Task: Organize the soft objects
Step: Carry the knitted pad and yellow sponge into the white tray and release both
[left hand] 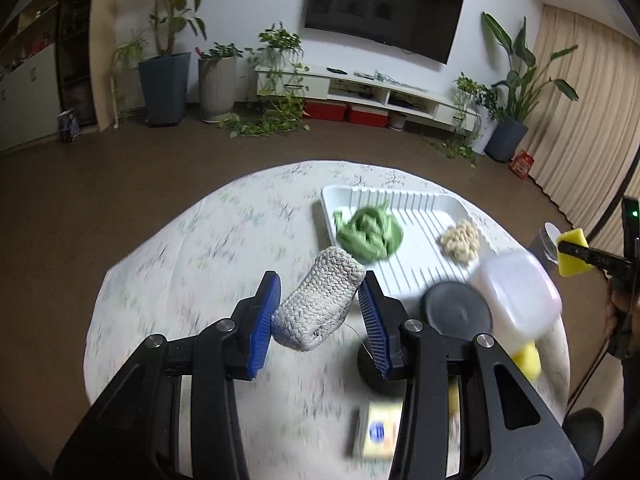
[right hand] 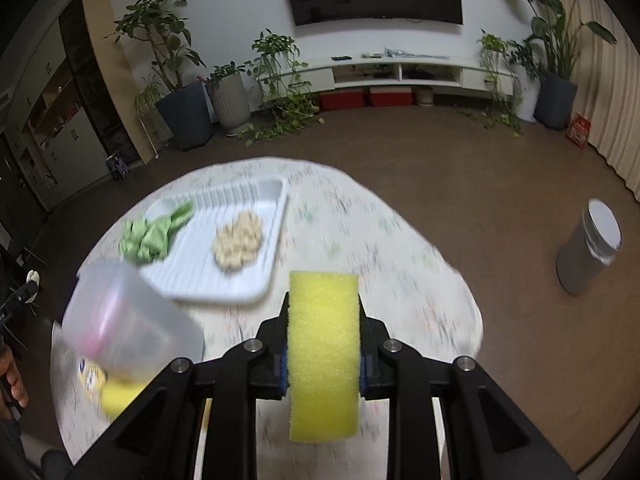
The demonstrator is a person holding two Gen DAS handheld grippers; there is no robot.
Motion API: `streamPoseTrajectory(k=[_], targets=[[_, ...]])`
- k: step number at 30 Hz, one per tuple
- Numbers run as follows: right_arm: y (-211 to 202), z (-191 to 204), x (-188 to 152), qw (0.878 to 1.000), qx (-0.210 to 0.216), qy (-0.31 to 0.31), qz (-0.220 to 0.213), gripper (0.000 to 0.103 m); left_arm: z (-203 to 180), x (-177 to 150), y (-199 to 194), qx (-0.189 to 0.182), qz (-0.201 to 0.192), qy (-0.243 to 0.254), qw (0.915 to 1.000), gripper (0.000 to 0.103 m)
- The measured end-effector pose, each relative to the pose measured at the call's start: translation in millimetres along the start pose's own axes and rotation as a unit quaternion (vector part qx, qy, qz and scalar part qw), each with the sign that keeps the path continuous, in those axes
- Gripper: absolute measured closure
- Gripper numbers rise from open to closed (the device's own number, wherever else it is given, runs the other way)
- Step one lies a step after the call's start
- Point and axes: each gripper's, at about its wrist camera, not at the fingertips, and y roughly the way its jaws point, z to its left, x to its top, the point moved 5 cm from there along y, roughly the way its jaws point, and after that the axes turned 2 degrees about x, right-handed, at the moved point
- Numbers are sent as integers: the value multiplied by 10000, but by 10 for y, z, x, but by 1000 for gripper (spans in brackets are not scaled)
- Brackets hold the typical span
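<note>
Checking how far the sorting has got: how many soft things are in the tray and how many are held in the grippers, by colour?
In the white tray:
green cloth: 1
cream knitted piece: 1
Held:
grey knitted piece, left gripper: 1
yellow sponge, right gripper: 1
Total: 4

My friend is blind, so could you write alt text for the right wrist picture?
Black tongs squeeze an upright yellow sponge above a round table with a pale patterned cloth. Behind it, a white tray holds a cream knitted piece and green cloth.
</note>
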Motion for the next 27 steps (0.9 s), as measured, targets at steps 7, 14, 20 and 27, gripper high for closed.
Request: streamPoseTrajectory(k=[7,14,20,27], targets=[[458,194,490,9992,73,-403,41,77,-215,513,510,-189,142,557,9982,65],[981,540,774,9929,432,-1062,320,77,-744,707,1166,-544,941,1592,9813,65],[1334,936,854,9822,704,-1612,654,77,-1056,726,1527,-605,1297,2382,9606,65],[1724,1234,848,9650,842,-2145,1251,77,-1247,666,1764,-726,1690,2794,9424,62]])
